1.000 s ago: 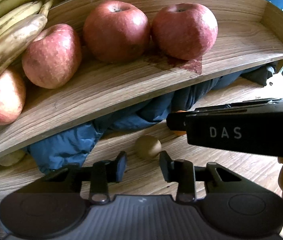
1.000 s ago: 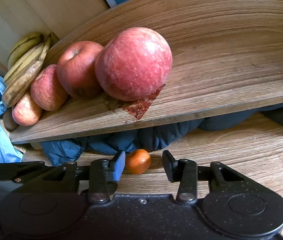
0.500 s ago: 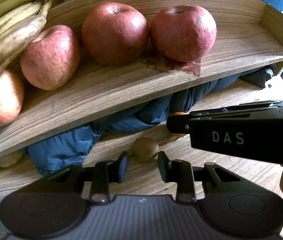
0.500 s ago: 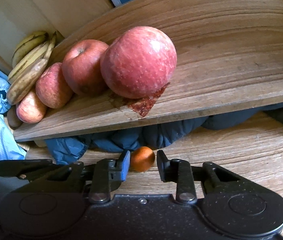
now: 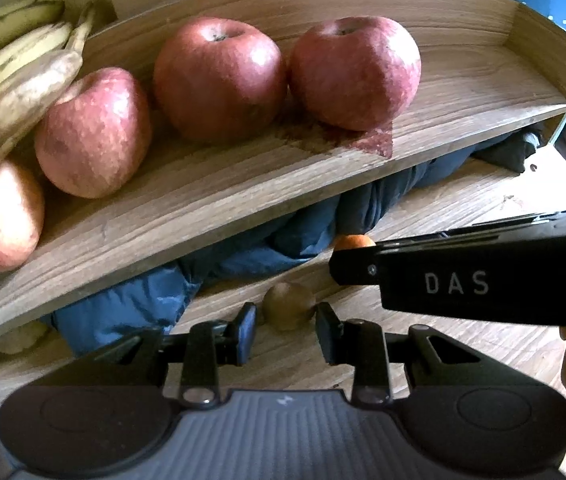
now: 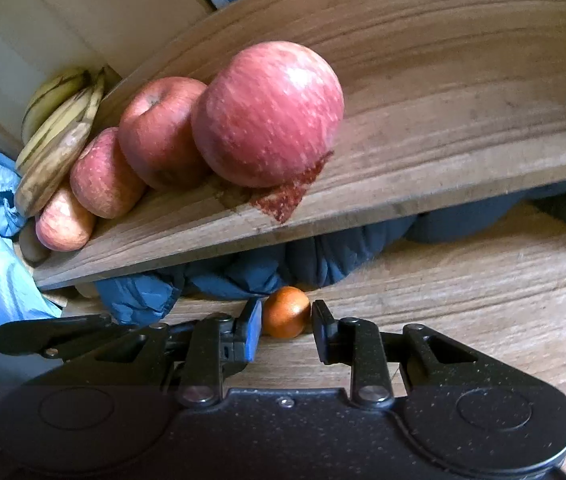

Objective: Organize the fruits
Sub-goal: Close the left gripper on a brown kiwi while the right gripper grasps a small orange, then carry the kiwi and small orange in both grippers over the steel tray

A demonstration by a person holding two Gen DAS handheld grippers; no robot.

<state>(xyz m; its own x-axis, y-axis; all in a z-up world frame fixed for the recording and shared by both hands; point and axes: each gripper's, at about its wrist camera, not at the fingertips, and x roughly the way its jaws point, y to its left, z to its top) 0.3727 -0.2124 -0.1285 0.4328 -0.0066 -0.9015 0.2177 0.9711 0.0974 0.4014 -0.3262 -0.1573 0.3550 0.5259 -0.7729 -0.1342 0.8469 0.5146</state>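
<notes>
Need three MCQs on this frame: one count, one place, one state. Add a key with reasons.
1. Apples on the wooden tray: A two, B four, C six.
2. The kiwi lies: A on the tray, B in a bowl, C on the lower wooden surface in front of the tray.
3. The right gripper jaws are: A spread wide with nothing between them, B closed on the tangerine, C closed on an apple.

Key:
1 B, four red apples sit in a row.
2 C, it rests below the tray's front edge.
3 B, both pads touch the tangerine's sides.
</notes>
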